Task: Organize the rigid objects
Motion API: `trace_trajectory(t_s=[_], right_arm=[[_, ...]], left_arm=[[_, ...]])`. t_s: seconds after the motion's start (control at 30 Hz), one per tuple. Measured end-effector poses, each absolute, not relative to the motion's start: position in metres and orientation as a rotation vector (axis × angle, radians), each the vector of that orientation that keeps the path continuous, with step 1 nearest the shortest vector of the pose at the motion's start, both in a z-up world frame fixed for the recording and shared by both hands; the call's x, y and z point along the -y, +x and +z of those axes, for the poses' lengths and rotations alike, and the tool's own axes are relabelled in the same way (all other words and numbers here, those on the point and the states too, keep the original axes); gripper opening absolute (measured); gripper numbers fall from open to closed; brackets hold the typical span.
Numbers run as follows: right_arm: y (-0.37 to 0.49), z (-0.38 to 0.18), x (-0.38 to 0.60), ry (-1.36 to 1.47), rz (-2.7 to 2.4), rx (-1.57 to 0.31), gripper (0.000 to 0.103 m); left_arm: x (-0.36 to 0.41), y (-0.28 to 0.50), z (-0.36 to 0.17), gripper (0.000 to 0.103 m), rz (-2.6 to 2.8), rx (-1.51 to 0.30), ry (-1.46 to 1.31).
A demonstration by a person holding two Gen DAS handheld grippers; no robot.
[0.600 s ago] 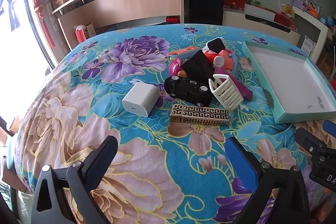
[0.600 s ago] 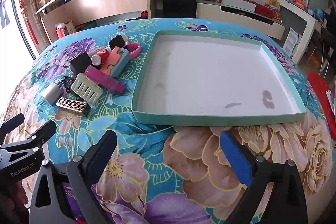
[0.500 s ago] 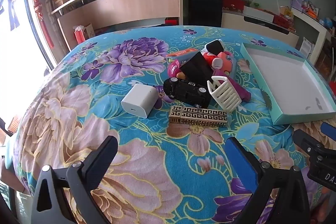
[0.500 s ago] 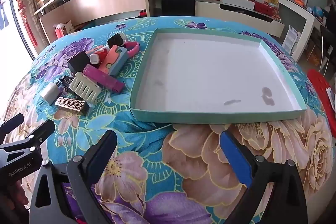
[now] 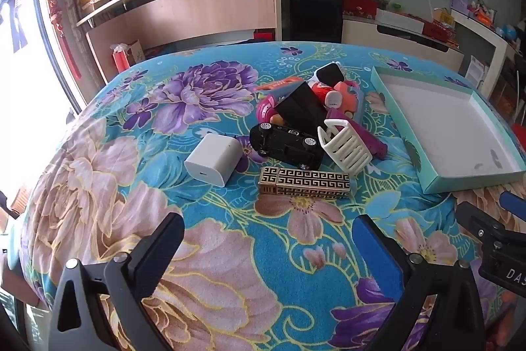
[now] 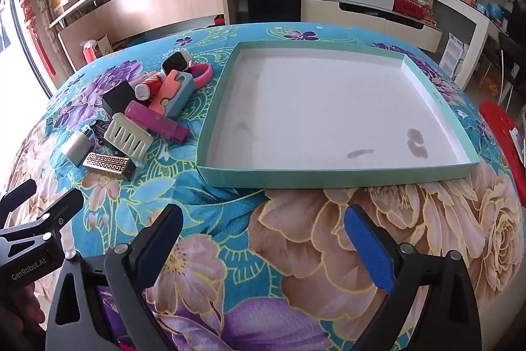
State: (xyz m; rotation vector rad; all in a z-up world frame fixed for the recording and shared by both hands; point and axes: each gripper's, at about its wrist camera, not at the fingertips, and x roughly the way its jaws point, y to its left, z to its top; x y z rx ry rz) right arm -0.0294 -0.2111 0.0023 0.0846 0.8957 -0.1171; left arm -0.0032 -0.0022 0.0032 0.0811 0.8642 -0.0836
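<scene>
A: Left wrist view?
B: The left tongs (image 5: pixel 266 239) hang apart and empty over the floral surface (image 5: pixel 230 252); ahead lie a white charger (image 5: pixel 213 159), a gold-patterned box (image 5: pixel 304 184), a black toy car (image 5: pixel 285 146) and a white slatted holder (image 5: pixel 345 144), all close together; the teal tray (image 5: pixel 473 180) sits to their right.

A: Right wrist view?
B: The right tongs (image 6: pixel 263 236) hang apart, gripping nothing, near the tray's (image 6: pixel 338 178) front wall; the pile, with a pink tube (image 6: pixel 156 121) and smartwatch (image 6: pixel 176 62), lies just left of the tray.
</scene>
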Motion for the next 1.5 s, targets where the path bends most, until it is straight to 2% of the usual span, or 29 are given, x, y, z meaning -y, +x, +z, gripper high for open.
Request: trace_trajectory(t_s=[1.5], right_arm=[[-0.03,0.0024,0.21,0.078,-0.123,-0.896,0.099]], left_arm=[[-0.0012,-0.0026,0.002,0.103,-0.066,-0.869,0.084]])
